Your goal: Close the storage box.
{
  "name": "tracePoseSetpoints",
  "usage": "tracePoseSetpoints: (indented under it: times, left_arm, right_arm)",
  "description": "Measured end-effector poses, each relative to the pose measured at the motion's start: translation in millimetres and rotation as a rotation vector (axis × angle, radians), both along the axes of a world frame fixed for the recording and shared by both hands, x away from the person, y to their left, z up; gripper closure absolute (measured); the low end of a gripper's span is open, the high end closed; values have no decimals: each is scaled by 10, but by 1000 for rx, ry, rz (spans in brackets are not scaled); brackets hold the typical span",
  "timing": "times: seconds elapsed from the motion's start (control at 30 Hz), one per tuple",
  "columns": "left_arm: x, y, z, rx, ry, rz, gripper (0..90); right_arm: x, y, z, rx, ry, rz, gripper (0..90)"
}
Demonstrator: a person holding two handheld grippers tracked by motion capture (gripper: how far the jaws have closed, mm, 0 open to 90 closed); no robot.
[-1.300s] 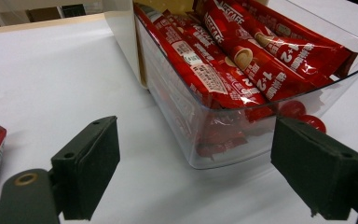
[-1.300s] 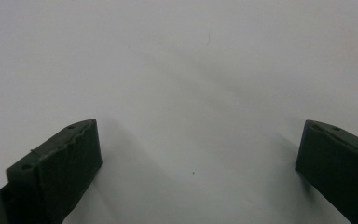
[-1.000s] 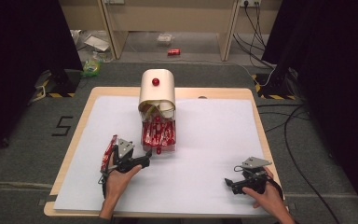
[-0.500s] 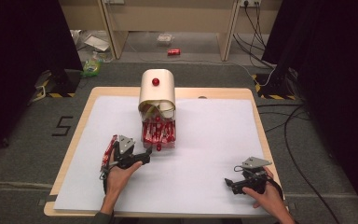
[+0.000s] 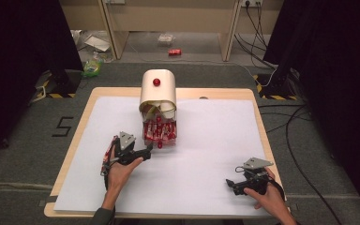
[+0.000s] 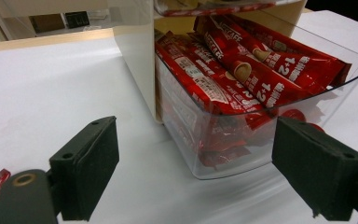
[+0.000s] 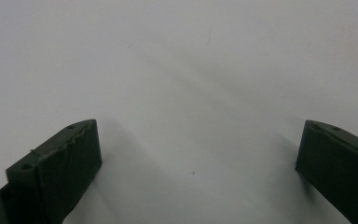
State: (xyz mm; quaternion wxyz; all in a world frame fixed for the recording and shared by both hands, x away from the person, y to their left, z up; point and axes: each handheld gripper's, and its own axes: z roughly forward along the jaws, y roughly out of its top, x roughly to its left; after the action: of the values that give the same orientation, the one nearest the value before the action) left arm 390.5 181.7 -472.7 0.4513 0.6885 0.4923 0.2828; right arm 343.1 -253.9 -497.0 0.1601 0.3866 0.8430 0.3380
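Your left gripper [image 5: 146, 151] has moved toward 1 o'clock since a second ago, closing on the clear plastic tray [image 6: 242, 154] of red sachets [image 6: 242, 74]. Its fingers [image 6: 86, 163] are spread wide and hold nothing; the tray sits just ahead between them, at the foot of the cream round-topped dispenser [image 5: 157, 91]. Your right gripper [image 5: 229, 183] stays put at 5 o'clock on the white desk [image 5: 206, 140], fingers [image 7: 58, 163] wide, empty.

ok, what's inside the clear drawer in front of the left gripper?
The clear drawer holds red sachets, stacked lengthwise and reaching its rim. A red knob sits at its front. The lowest layer is blurred through the plastic, so a count is not possible.
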Motion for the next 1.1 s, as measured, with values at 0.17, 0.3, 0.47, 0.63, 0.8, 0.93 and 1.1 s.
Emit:
tracePoseSetpoints:
  times: [0.17,0.3,0.47,0.63,0.8,0.93,1.1]
  left_arm:
    - [54,3,-8,-5,-2,4,143]
    - [98,2,-10,-5,-4,8,143]
    - [161,8,-21,-12,-8,10,143]
    - [209,-9,-17,-2,-9,15,143]
    - [267,-10,-23,-6,-10,17,142]
    - [308,-20,-19,1,-11,20,143]
    - [339,-32,-21,2,-13,17,141]
  right_arm:
    - [0,0,0,0,0,0,4]
    - [1,0,0,1,1,0,4]
    - [1,-1,0,1,1,0,4]
    - [1,-1,0,1,1,0,4]
    - [1,1,0,1,1,0,4]
    - [1,1,0,1,1,-1,4]
    - [1,0,0,1,1,0,4]
